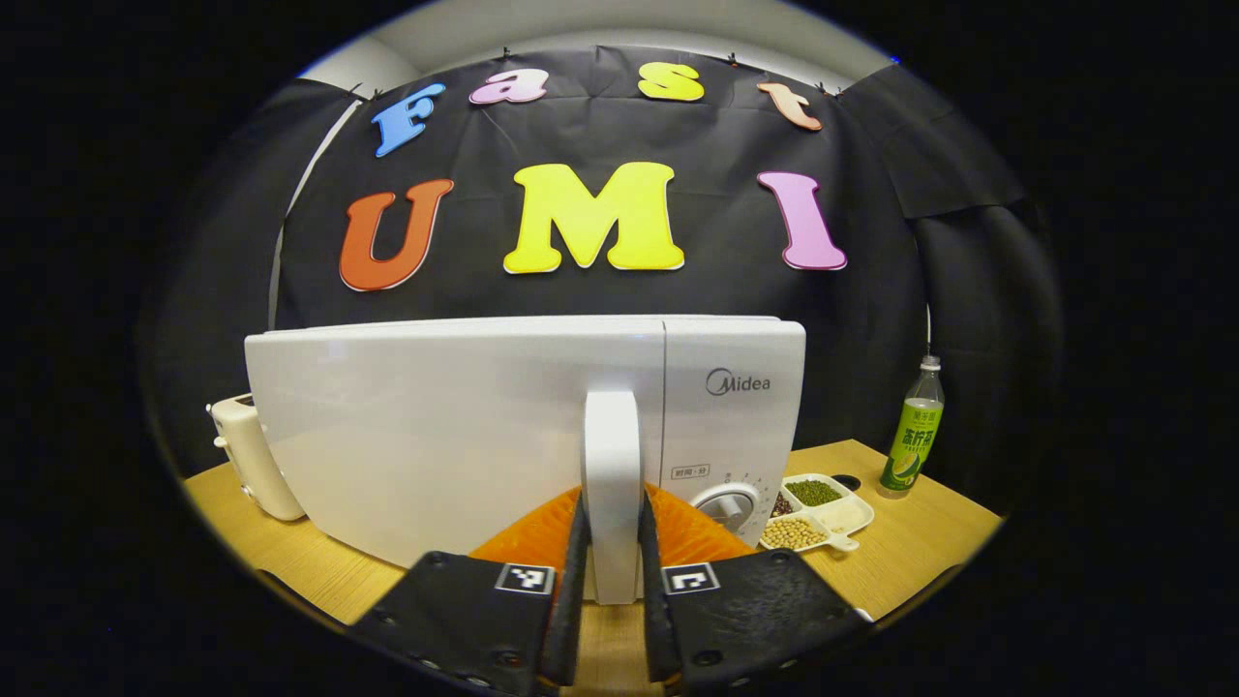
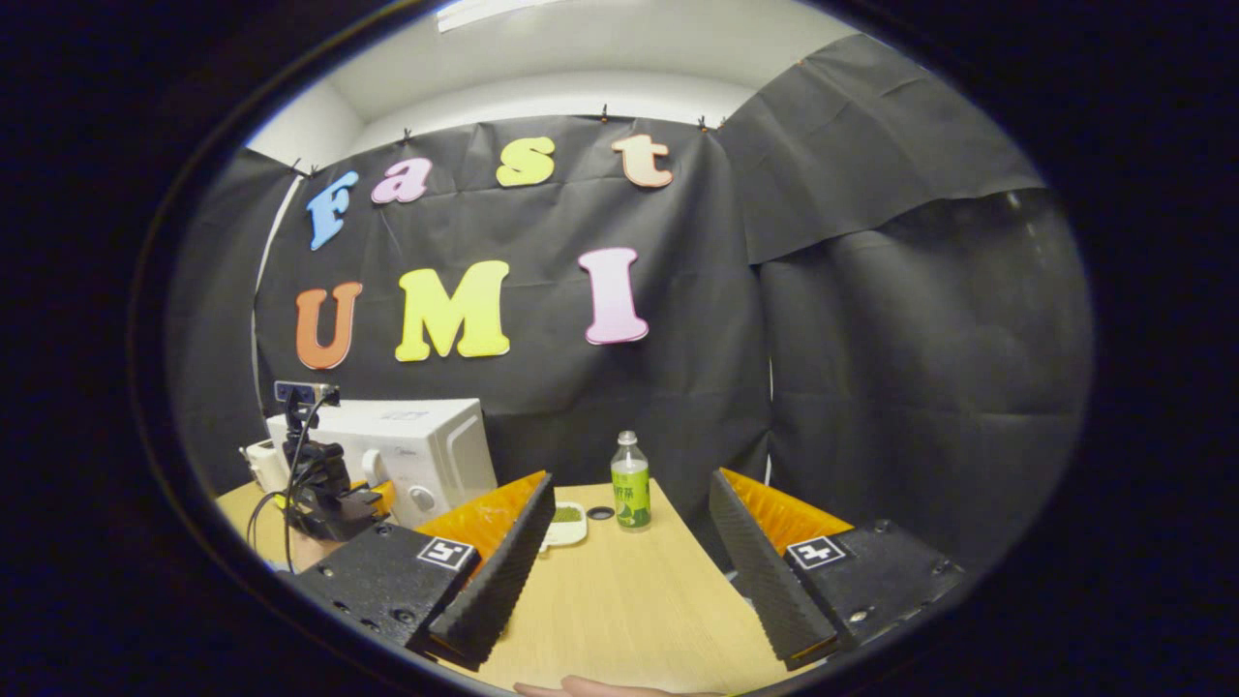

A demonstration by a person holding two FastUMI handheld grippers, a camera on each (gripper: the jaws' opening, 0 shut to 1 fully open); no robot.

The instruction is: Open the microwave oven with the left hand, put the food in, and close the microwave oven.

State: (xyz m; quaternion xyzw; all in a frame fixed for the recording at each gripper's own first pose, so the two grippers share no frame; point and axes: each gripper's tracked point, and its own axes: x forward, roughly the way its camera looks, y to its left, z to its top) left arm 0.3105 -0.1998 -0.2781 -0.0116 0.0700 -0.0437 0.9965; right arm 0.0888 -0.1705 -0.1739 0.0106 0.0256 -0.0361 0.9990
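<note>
Left tool [image 1: 612,561] is clamped on the microwave's [image 1: 465,426] upright handle [image 1: 612,465], at the door's right edge beside the control panel. Right tool [image 2: 629,571] hangs spread and idle, well right of the microwave; food tray [image 1: 818,511] sits just right of it on the bench [image 1: 920,532].

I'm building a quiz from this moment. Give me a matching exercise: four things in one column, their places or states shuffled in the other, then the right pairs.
Things:
1. microwave handle
2. green bottle
3. divided dish of beans
4. right gripper

Places or states:
A. open, nothing between its fingers
B. clamped between the left gripper's fingers
C. standing upright near the table's far edge
D. lying on the table beside the microwave's control panel

Pairs: 1-B, 2-C, 3-D, 4-A
</note>
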